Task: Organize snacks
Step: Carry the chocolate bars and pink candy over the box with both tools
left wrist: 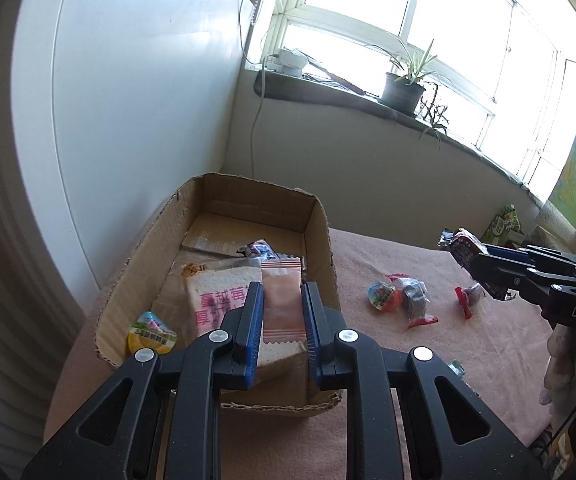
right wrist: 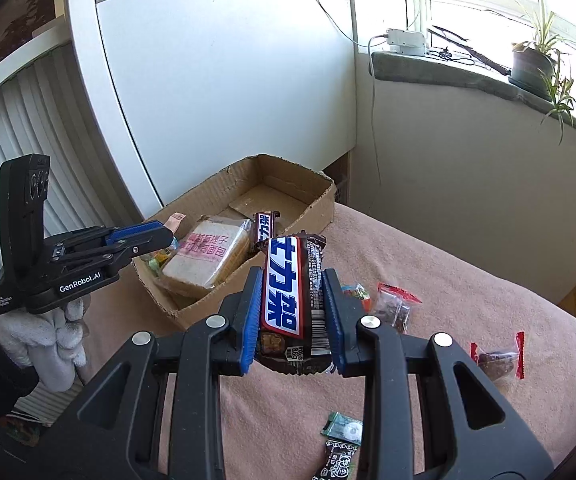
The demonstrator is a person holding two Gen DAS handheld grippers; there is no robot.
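While the left gripper (left wrist: 282, 312) pinches a pink sachet (left wrist: 281, 300) above the cardboard box (left wrist: 319, 248), the right gripper (right wrist: 292, 316) clamps a chocolate bar (right wrist: 288, 292); loose sweets (left wrist: 401, 300) dot the blanket (left wrist: 387, 360).

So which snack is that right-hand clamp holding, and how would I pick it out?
Start at the cardboard box on the pink blanket; just in front of it the right gripper is shut on a chocolate bar. It is a long brown wrapper with a white band and big blue letters, far larger than the small red-ended sweets lying loose nearby.
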